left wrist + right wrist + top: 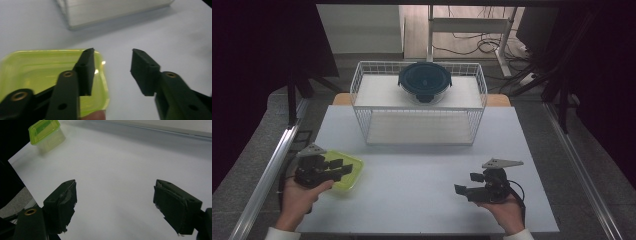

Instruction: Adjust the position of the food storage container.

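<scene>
Lower left of the high view: left claw point(343, 168) spread wide, empty, hovering over the near right corner of a lime-lidded container point(343, 171) on the white table point(422, 190). In the left gripper view, one jaw above the lid point(37, 70), the other out past its right edge. Upper centre: wire basket point(362, 90) carrying a dark round lidded bowl point(425, 81). Lower right: right claw point(465, 183) also wide apart, empty, aimed leftward, well apart from the container. Likely left hand's pick, being far nearer.

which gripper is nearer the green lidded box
Left. The left gripper hangs right over the green box, jaws open above its lid. The right gripper is well off to the box's right, across bare table.
</scene>
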Motion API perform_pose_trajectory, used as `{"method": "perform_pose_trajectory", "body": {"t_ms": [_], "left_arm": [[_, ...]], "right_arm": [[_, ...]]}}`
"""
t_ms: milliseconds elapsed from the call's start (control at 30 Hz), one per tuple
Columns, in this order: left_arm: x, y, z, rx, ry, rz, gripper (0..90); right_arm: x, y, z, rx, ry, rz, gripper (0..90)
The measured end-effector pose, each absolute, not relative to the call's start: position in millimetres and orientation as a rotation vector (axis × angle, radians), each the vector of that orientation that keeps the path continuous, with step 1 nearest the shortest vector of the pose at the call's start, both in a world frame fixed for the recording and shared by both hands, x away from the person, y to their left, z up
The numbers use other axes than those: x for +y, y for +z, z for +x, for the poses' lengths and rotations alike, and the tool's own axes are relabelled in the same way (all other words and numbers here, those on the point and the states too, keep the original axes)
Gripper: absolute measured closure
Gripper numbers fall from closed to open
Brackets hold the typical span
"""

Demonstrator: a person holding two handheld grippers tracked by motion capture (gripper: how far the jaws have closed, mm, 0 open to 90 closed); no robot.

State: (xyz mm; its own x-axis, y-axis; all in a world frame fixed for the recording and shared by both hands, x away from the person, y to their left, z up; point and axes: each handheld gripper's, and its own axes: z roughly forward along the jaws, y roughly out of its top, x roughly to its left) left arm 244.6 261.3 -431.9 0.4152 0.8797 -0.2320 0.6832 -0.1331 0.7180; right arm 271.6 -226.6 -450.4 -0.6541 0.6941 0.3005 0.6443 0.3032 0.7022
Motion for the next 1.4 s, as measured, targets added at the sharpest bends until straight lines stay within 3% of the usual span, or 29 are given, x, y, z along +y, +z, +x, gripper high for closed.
{"method": "perform_pose_trajectory", "body": {"t_ms": [233, 500, 933, 1400], "left_arm": [[294.0, -424.3, 249.9, 1.370, 0.319, 1.873, 75.4], [328.7, -439.3, 269.2, 1.508, 0.323, 1.883, 89.6], [357.2, -473.7, 295.8, 1.691, 0.337, 1.954, 90.0], [372.3, -495.8, 298.6, 1.736, 0.286, 2.000, 90.0]], "right_arm": [[-219.5, -451.6, 270.1, 2.512, 1.283, 1.261, 18.7], [-222.3, -451.0, 271.2, 2.503, 1.271, 1.271, 18.7], [-225.4, -447.5, 270.4, 2.490, 1.289, 1.270, 18.7], [-229.0, -446.7, 270.7, 2.468, 1.309, 1.294, 18.7]]}}
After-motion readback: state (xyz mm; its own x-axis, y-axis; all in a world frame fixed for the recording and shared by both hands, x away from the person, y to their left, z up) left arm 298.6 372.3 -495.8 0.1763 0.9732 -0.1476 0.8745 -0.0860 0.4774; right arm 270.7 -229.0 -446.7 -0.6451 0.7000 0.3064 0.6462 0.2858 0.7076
